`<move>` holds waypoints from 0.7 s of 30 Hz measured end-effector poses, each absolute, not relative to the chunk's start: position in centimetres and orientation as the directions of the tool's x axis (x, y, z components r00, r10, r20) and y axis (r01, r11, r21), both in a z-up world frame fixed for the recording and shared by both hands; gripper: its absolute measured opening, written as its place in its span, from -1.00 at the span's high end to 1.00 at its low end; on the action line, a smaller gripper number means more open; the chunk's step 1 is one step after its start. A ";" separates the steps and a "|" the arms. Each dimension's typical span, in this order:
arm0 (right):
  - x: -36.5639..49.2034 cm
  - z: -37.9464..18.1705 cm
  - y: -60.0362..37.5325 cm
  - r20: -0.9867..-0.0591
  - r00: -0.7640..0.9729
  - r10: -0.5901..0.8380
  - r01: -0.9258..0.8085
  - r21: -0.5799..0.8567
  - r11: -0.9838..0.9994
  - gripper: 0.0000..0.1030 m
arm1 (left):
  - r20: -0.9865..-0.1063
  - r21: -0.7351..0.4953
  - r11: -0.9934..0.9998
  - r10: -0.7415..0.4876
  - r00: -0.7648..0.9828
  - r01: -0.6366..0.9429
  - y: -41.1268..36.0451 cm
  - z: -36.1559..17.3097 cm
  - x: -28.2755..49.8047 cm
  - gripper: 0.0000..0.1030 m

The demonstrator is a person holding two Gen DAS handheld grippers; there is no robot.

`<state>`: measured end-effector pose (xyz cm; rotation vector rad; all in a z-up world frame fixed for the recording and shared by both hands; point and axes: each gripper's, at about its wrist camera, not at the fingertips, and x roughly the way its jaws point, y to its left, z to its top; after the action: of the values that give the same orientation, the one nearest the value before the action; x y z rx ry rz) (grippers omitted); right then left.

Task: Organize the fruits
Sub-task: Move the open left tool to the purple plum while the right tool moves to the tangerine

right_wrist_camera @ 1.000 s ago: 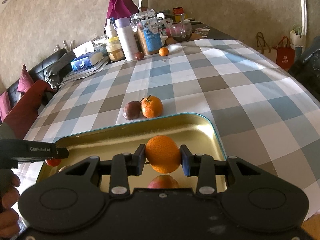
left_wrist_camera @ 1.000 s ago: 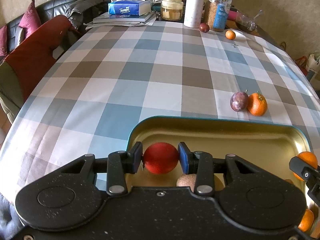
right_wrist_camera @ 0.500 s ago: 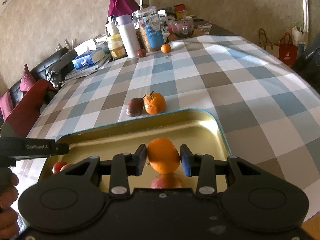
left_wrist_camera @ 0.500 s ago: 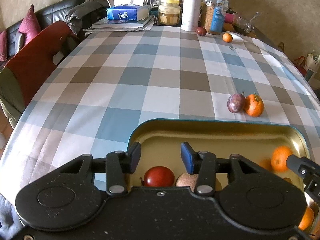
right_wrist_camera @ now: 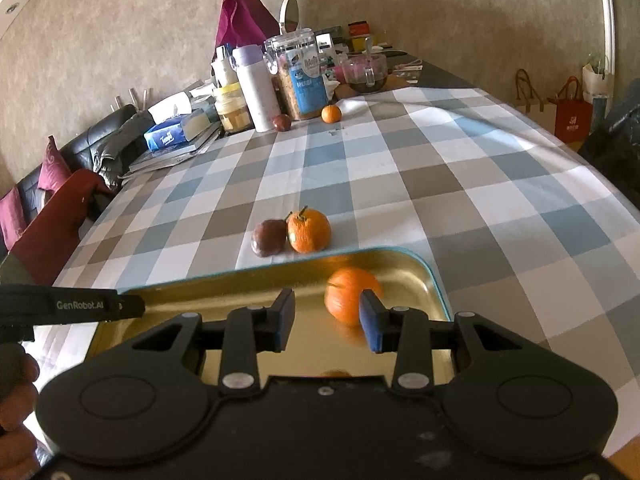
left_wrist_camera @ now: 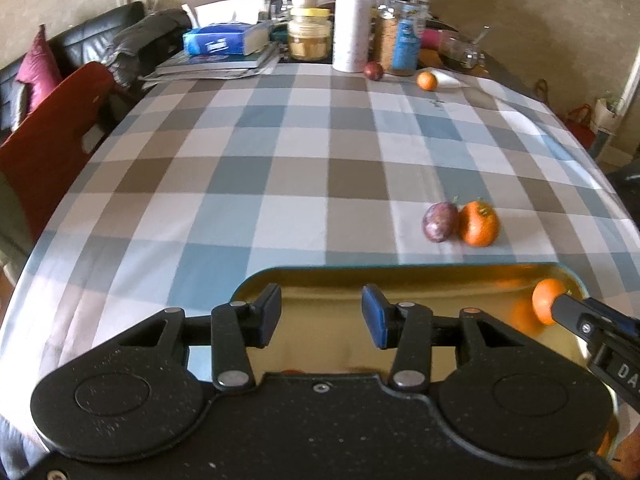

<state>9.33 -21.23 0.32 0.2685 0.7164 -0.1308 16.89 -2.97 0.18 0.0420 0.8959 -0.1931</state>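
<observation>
A gold metal tray [left_wrist_camera: 400,276] [right_wrist_camera: 240,284] lies at the near edge of the checked table. My left gripper [left_wrist_camera: 321,316] is open and empty above its left part. My right gripper [right_wrist_camera: 326,322] is open above its right part; an orange [right_wrist_camera: 348,294] lies loose in the tray by the right finger, blurred, and also shows in the left wrist view [left_wrist_camera: 546,298]. A purple plum [left_wrist_camera: 439,222] [right_wrist_camera: 268,237] and an orange with a stem [left_wrist_camera: 479,224] [right_wrist_camera: 309,231] touch each other on the cloth just beyond the tray. A small dark fruit [right_wrist_camera: 282,122] and a small orange [right_wrist_camera: 331,113] sit far back.
Jars, a white bottle [right_wrist_camera: 256,88], a tissue box [right_wrist_camera: 176,132] and papers crowd the table's far end. A red chair [left_wrist_camera: 48,140] and a black sofa stand on the left. Bags [right_wrist_camera: 572,112] stand on the floor on the right.
My left gripper opened and let the red fruit drop into the tray, then rose. My right gripper opened and released the orange into the tray's right end.
</observation>
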 end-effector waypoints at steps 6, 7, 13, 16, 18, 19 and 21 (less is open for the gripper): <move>10.7 0.7 -22.0 -0.669 0.742 -0.036 0.230 0.204 0.952 0.24 | -0.797 -0.063 0.964 -0.205 0.568 0.259 -4.8 0.4 18.7 -0.04; 10.9 0.7 -22.2 -0.673 0.739 -0.036 0.235 0.207 0.950 0.24 | -0.800 -0.069 0.960 -0.215 0.560 0.271 -5.1 0.4 19.0 -0.04; 12.9 0.7 -23.7 -0.694 0.719 -0.043 0.288 0.240 0.927 0.24 | -0.812 -0.103 0.950 -0.252 0.527 0.295 -6.9 0.3 21.4 -0.04; 14.5 0.6 -24.6 -0.698 0.715 -0.038 0.316 0.273 0.909 0.24 | -0.814 -0.108 0.952 -0.249 0.524 0.285 -7.7 0.0 22.7 -0.04; 15.7 0.6 -25.2 -0.699 0.714 -0.047 0.342 0.290 0.894 0.24 | -0.811 -0.104 0.959 -0.235 0.535 0.263 -8.1 -0.1 23.5 -0.04; 16.3 0.6 -25.4 -0.698 0.714 -0.055 0.357 0.295 0.886 0.24 | -0.807 -0.107 0.961 -0.234 0.543 0.256 -8.2 -0.1 23.8 -0.04; 17.6 0.7 -25.9 -0.698 0.711 -0.084 0.394 0.297 0.870 0.24 | -0.803 -0.112 0.961 -0.237 0.547 0.252 -8.4 -0.3 24.5 -0.04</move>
<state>17.63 -25.85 0.72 0.4505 0.7365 -0.2753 24.53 -8.43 -0.26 0.0170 0.9492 -0.2899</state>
